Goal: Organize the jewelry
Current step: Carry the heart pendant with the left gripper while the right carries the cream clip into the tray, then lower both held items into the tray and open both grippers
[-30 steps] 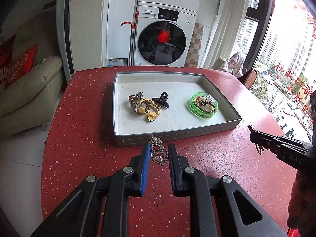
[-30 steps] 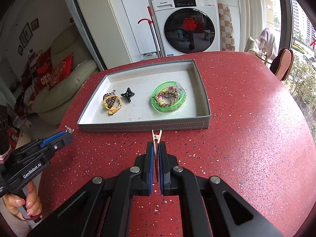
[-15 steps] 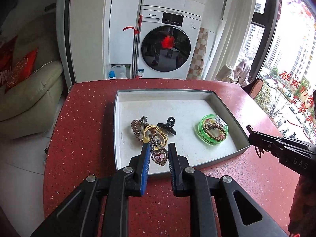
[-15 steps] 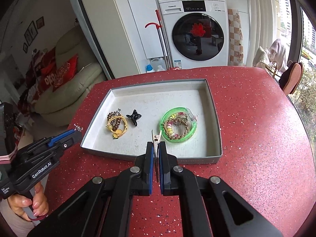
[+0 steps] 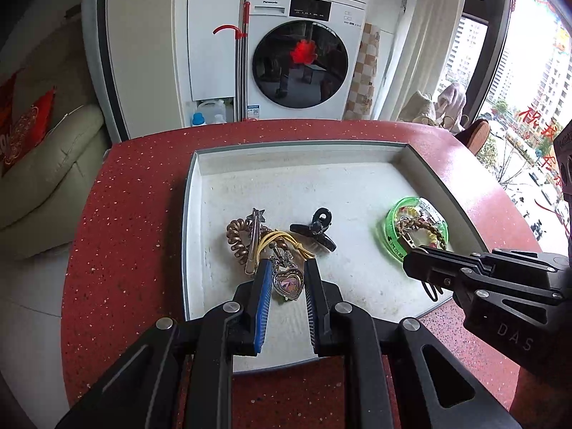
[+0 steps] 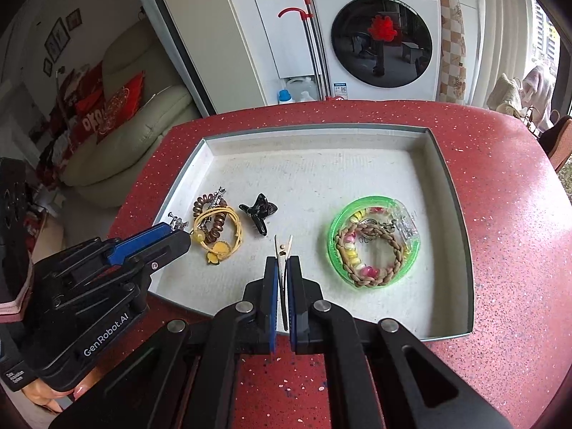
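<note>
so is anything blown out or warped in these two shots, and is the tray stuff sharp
Left wrist view: window at right is overexposed, straight edges of the grey rectangular tray bow from fisheye; jewelry is sharp. Right wrist view: evenly lit, the white washing machine leans and curves, green translucent bangle crisp, corners dark.

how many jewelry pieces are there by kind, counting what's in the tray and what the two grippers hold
Hair ties: 2 (brown coil, yellow)
Hair clips: 3 (black claw, star clip, clip in right gripper)
Bracelets: 3 (green bangle, braided, beaded)
Heart pendant in left gripper: 1
Total: 9
</note>
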### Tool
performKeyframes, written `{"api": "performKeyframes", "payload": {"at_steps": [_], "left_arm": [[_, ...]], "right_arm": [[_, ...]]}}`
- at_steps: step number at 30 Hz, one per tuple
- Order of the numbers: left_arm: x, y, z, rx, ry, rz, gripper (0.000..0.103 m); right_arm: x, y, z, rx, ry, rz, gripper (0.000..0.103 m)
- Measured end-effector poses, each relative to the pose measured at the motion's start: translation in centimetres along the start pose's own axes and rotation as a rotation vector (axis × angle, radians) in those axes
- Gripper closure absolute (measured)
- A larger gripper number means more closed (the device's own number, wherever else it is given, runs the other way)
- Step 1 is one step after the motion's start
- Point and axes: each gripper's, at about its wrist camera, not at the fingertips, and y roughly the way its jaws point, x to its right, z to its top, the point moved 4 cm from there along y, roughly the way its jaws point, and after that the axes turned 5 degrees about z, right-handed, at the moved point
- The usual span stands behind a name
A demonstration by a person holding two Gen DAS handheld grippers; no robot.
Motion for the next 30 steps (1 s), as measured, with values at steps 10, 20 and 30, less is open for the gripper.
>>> {"api": "performKeyframes", "payload": {"at_steps": [10, 20, 30], "left_arm": [[1.0, 2.8, -0.2, -0.013, 0.042, 0.070, 0.066], [1.4, 3.7, -0.5, 0.010, 0.091, 0.147, 0.066], [1.1, 3.0, -0.6, 0.022, 0.068, 0.162, 0.066]], "right_arm": [[3.1, 2.2, 0.3, -0.014, 0.024, -0.105, 0.098], [3.9, 2.6, -0.4, -0.012, 0.039, -0.135, 0.098], [4.5, 2.5, -0.6, -0.022, 0.086, -0.082, 0.097]]}}
